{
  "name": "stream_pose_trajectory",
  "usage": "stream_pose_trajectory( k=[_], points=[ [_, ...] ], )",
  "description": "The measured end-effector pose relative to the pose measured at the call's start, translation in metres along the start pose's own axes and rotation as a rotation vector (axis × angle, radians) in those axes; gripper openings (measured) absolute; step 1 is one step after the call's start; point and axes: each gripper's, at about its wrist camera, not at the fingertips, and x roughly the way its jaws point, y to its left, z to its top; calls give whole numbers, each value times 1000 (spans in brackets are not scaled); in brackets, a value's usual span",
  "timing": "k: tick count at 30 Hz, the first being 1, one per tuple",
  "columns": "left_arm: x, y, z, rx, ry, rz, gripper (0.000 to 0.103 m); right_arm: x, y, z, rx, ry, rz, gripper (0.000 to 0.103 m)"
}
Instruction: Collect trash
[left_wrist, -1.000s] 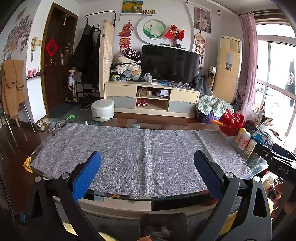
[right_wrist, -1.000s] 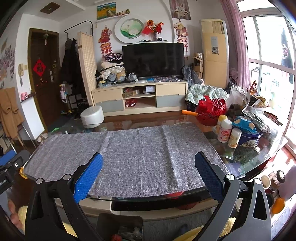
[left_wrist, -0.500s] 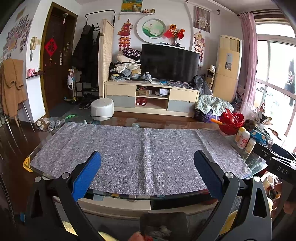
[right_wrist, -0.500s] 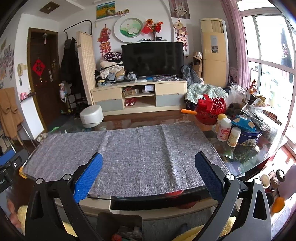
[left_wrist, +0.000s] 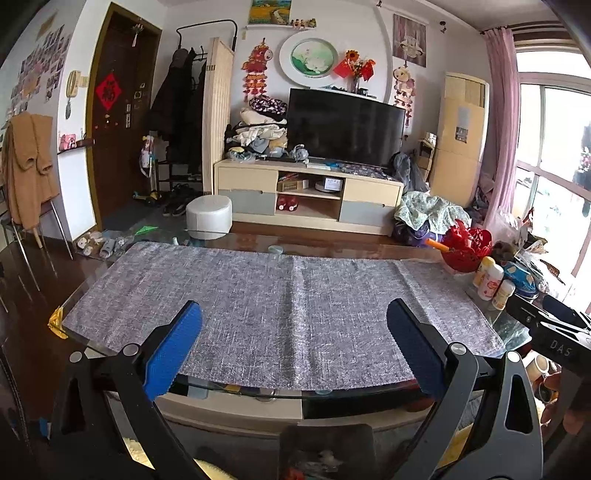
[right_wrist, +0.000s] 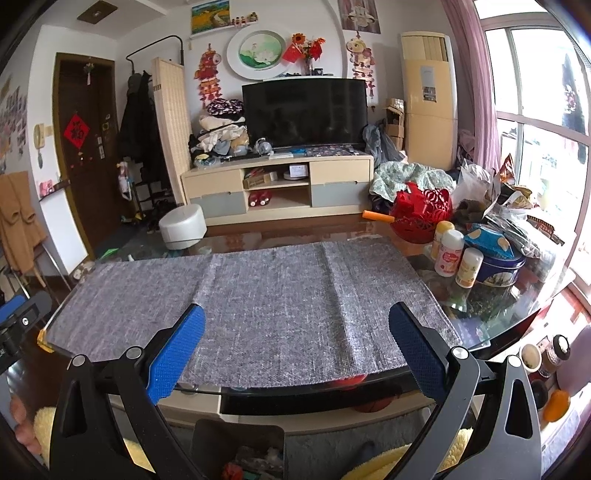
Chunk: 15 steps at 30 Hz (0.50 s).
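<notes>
Bin (right_wrist: 242, 448) contents indistinct, frame-cropped

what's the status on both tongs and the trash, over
Left tongs open, empty. Right tongs open, empty. Small bin with scraps sits below, front of table. Grey mat bare, nothing in the way.

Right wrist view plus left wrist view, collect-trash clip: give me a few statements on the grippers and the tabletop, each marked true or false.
1. Both the left gripper and the right gripper are open and hold nothing. True.
2. A crumpled wrapper lies on the middle of the grey table mat. False: nothing lies on the mat.
3. Three small bottles stand beside the blue tin, off the mat. True.
4. The red basket sits at the left end of the table. False: it is at the right end, near the window.
5. The television is switched on. False: its screen is dark.
</notes>
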Motion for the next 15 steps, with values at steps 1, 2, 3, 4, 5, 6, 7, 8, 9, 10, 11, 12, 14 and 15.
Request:
stream_pose_trajectory(
  k=[1, 2, 3, 4, 5, 6, 7, 8, 9, 10, 11, 12, 14, 15],
  points=[
    [0, -1, 0, 5, -5, 2, 95, 0, -1, 0, 2, 0, -1, 100],
    [-1, -2, 0, 10, -13, 1, 95, 0, -1, -1, 3, 1, -1, 100],
    [-2, -2, -1, 12, -14, 0, 95, 0, -2, 0, 3, 1, -3, 100],
    [-2, -2, -1, 13, -15, -1, 95, 0, -2, 0, 2, 0, -4, 100],
    [-2, -3, -1, 14, -15, -5, 95, 0, -2, 0, 2, -1, -4, 100],
    [-2, -3, -1, 15, -15, -6, 95, -1, -1, 0, 2, -2, -4, 100],
    [-2, -4, -1, 17, -16, -3, 95, -1, -2, 0, 2, -2, -4, 100],
    [-3, -3, -1, 15, -19, 1, 95, -1, -2, 0, 1, -1, -4, 100],
    [-3, -3, -1, 13, -22, 3, 95, -1, -1, 0, 0, -1, -5, 100],
    [-3, -2, -1, 7, -23, 4, 95, -1, -1, 0, 1, -1, -6, 100],
    [-4, -1, -1, 1, -23, 1, 95, -1, -1, 1, 1, 0, -6, 100],
    [-4, 1, -2, -6, -22, -4, 95, -1, -1, 1, 1, 2, -7, 100],
    [-3, 3, -2, -21, -21, -17, 95, 0, -2, 2, 1, 5, -8, 100],
    [-3, 4, -2, -22, -22, -17, 95, 1, -2, 2, -1, 6, -10, 100]
  ],
)
